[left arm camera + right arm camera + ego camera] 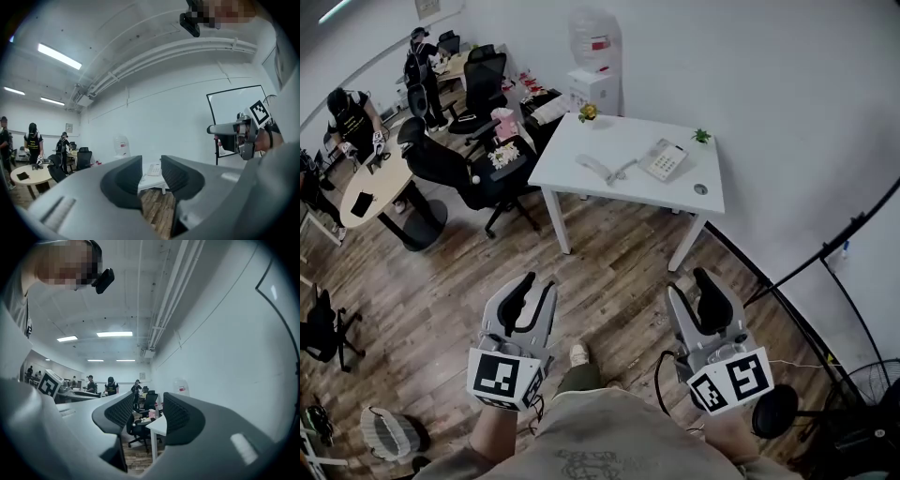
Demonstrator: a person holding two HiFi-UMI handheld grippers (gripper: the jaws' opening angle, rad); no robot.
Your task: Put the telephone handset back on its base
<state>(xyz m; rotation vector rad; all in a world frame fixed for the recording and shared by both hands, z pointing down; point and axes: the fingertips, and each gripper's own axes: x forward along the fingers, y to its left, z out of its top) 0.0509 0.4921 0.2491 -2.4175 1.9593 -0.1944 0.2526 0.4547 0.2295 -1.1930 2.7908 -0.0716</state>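
The white telephone base (663, 159) sits on a white table (619, 136) across the room. Its handset (598, 168) lies off the base, to its left on the tabletop, joined by a cord. My left gripper (538, 284) and right gripper (691, 284) are held close to my body over the wooden floor, far short of the table. Both stand open with nothing between the jaws. In the left gripper view the gripper (151, 176) frames the distant telephone base (153, 169). In the right gripper view the gripper (148, 416) frames a table corner (159, 425).
A small flower pot (588, 112) and a green plant (701, 136) stand on the table's far edge. Black office chairs (487, 173) crowd the table's left side. A water dispenser (592, 56) stands behind. A fan (872, 422) is at my right. People work at far left (352, 117).
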